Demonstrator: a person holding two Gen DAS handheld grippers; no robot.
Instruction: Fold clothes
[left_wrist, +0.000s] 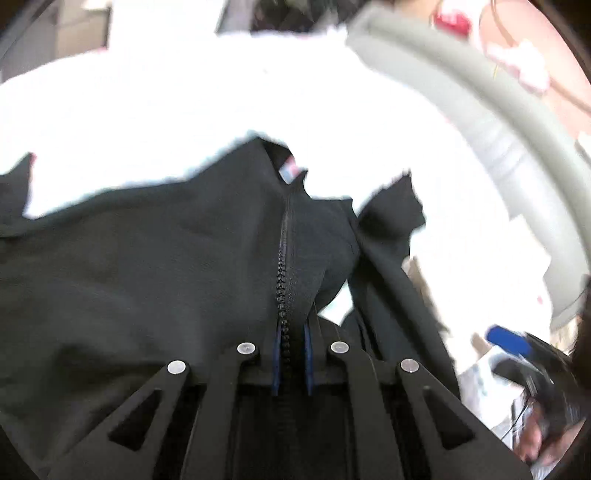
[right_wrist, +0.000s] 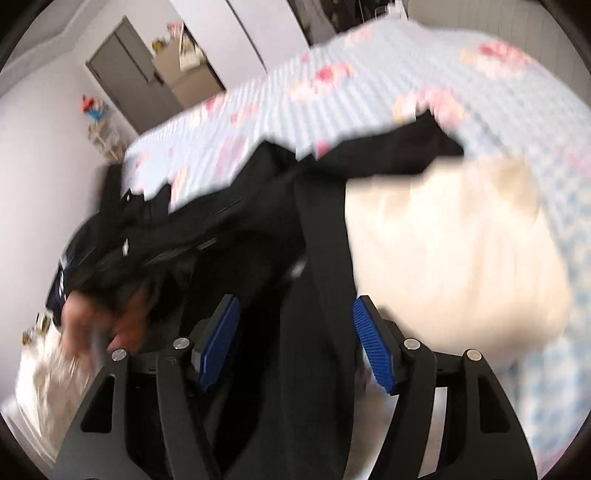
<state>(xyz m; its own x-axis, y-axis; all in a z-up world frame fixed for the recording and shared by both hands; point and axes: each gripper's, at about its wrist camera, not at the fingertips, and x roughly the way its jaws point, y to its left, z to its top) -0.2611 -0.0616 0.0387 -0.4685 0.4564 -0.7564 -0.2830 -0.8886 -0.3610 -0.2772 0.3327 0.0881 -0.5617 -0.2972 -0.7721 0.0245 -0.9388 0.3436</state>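
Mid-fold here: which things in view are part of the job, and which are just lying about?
Part of the job:
- black zip-front fabric jacket
- left tongs, shut on its zipper
- right tongs, open around a black fold

Lying about:
- cream fluffy cushion
- blue checked floral bedsheet
- grey padded rim

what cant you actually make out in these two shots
- Left wrist view: the bed surface is blown out white, its pattern lost.
- Left wrist view: the black jacket runs past the frame edges.
- Right wrist view: motion blur smears the hand.
- Right wrist view: the cream bundle is too blurred to identify.
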